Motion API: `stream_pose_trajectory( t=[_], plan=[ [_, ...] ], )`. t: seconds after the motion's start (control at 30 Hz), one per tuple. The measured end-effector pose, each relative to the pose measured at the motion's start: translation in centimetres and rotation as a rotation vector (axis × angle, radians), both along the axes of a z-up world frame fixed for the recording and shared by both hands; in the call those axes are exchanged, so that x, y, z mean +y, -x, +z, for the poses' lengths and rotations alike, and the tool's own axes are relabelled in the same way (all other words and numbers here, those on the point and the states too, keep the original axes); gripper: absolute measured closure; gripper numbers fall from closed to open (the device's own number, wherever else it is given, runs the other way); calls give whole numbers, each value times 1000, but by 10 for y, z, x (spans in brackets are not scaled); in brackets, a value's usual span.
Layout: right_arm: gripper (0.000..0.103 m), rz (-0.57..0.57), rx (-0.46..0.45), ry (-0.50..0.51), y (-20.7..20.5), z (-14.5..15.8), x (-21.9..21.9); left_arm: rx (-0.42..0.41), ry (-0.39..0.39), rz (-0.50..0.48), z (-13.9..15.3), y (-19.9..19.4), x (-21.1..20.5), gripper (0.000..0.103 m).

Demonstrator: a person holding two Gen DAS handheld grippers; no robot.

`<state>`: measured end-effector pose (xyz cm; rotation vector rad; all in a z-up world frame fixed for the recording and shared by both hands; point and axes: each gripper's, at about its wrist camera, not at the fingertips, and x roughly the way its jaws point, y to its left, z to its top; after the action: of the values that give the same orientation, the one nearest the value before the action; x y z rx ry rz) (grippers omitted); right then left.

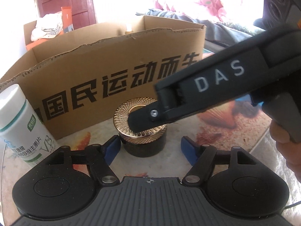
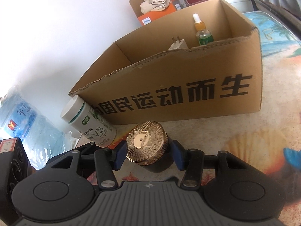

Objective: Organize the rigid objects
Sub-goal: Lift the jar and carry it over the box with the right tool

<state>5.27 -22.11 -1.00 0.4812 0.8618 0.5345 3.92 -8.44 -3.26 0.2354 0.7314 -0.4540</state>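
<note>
A dark jar with a gold patterned lid (image 1: 140,130) stands on the table in front of an open cardboard box (image 1: 116,60). My left gripper (image 1: 150,147) is open just short of the jar. My right gripper (image 2: 148,155) is open with its blue pads on either side of the same jar (image 2: 145,143), not pressing it; its black body crosses the left wrist view from the right, one finger (image 1: 144,119) over the lid. A white vitamin bottle (image 2: 88,119) stands left of the jar; it also shows in the left wrist view (image 1: 24,124).
The cardboard box (image 2: 169,86) holds a green dropper bottle (image 2: 203,32) and a white plug adapter (image 2: 177,44). Behind it is an orange box with a cap (image 2: 156,1). A blue water pack (image 2: 20,116) lies at the left. The tablecloth (image 2: 244,143) has a shell print.
</note>
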Motion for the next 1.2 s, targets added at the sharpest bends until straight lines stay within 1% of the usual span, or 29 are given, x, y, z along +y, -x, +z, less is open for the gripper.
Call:
stream_pose_trajectory(
  t=[0.2, 0.33, 0.37, 0.4, 0.53, 0.67, 0.77, 0.87, 0.93, 1.07, 1.13, 1.2],
  plan=[
    [57, -18, 11, -83, -3, -8, -13, 18, 14, 22, 2, -13, -3, 33],
    [59, -22, 6, -92, 0, -8, -14, 32, 16, 67, 4, -20, -6, 41],
    [59, -22, 6, -90, 0, -8, -14, 33, 16, 78, 4, -20, -6, 45],
    [59, -21, 7, -89, 1, -8, -14, 32, 14, 90, 5, -20, -6, 48],
    [59, -11, -8, -86, 7, -1, -12, 56, 46, 115, 12, -24, -2, 48],
    [60, 4, -64, -84, 14, 20, -9, 68, 78, 130, 26, -17, -1, 48],
    [60, 21, -148, -44, 20, 43, -5, 35, 103, 129, 45, -9, 0, 48],
    [60, 20, -183, -32, 17, 55, -5, 39, 137, 146, 61, -10, 1, 48],
    [60, 25, -199, -33, 14, 62, -6, 26, 149, 150, 69, -8, 4, 48],
    [60, 44, -253, -23, 6, 85, -8, 11, 168, 151, 92, -17, 4, 48],
    [60, 48, -291, -7, -3, 100, -9, -3, 181, 148, 103, -29, -1, 48],
    [60, 53, -313, 2, -18, 111, -11, 5, 202, 150, 111, -44, -1, 48]
  ],
)
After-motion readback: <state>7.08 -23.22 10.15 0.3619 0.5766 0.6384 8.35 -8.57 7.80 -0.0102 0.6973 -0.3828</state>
